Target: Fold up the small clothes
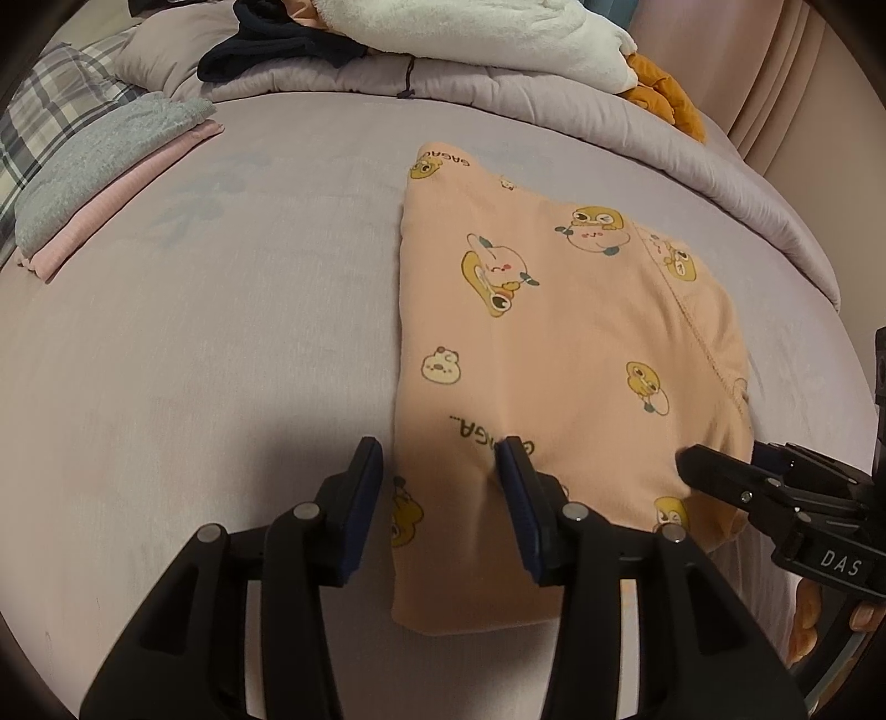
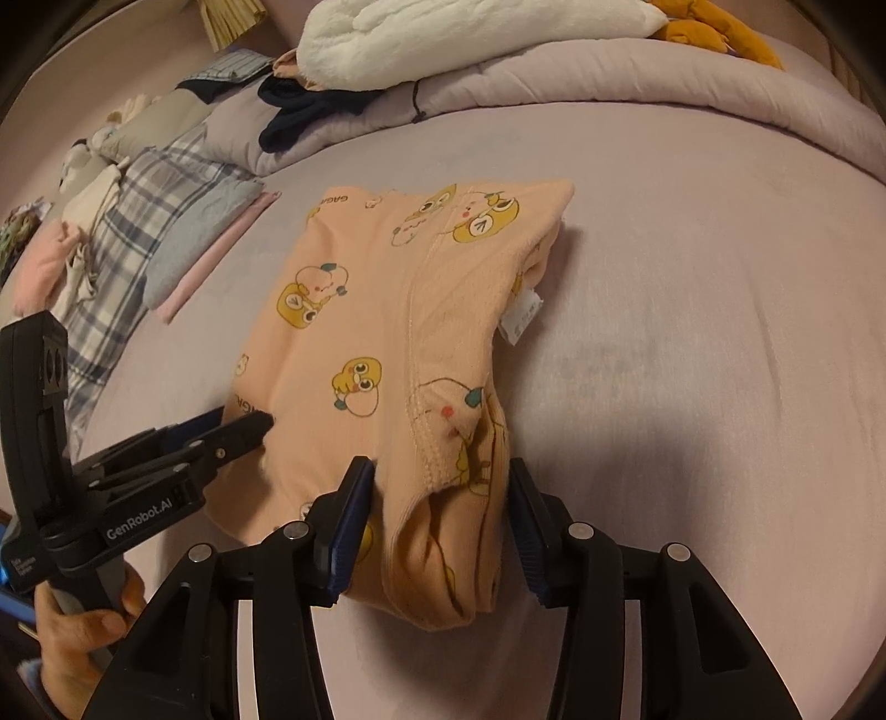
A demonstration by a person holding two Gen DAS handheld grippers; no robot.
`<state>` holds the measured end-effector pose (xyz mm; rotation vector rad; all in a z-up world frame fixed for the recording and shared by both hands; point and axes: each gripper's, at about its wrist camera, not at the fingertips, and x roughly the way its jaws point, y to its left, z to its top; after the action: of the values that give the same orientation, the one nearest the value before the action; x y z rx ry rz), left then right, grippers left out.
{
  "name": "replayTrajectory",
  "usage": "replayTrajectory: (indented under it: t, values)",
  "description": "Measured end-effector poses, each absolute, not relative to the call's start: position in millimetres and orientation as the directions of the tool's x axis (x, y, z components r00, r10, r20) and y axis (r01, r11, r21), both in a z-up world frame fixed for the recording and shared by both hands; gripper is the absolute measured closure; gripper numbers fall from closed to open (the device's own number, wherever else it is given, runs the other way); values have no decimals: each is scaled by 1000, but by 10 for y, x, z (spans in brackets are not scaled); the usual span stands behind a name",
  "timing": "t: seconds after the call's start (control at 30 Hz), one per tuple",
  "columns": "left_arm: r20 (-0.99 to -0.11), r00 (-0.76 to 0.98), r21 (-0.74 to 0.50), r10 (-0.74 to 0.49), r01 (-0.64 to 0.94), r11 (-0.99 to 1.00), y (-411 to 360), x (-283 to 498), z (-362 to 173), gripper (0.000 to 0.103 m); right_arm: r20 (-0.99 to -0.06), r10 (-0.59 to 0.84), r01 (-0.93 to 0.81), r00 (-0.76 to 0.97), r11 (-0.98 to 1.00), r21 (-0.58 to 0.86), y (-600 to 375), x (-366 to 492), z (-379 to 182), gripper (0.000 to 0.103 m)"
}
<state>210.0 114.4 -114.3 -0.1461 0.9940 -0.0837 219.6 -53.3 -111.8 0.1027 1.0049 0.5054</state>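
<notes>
Both grippers, left (image 1: 440,471) and right (image 2: 440,487), are held half open astride the near hem of a peach garment (image 1: 554,332), nothing clamped. It lies folded mid-bed (image 1: 194,332); both corners are best pinched evenly before folding away.

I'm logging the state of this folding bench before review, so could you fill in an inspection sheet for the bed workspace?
Surface: lilac bed sheet, smooth, faint stains.
Job's things: peach printed garment, partly folded, lying flat; its white label sticks out at one edge.
Clutter: folded stack of grey-blue and pink cloth at the side; dark garment, white fleece and orange plush on the rolled duvet; plaid pillow.
Grippers: left gripper astride the garment's near edge, jaws apart; right gripper astride the near folded end, pads not pressing.
Cables: nothing seen.
Surroundings: pink curtain.
</notes>
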Motion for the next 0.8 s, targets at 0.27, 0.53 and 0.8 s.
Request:
replayTrajectory:
  t: [0.27, 0.53, 0.8]
  values:
    - [-831, 541, -154, -129, 0, 988, 1126, 2088, -1139, 58, -789, 436, -375, 432, 883, 283, -505, 2179, -1127, 55]
    - [-833, 539, -146, -123, -1, 989, 1115, 2077, -1144, 58, -787, 444, -374, 428, 880, 293, -518, 2182, -1139, 55]
    - [-832, 541, -145, -121, -2, 989, 1112, 2064, -1144, 58, -786, 448, -374, 426, 878, 298, -521, 2180, -1146, 55]
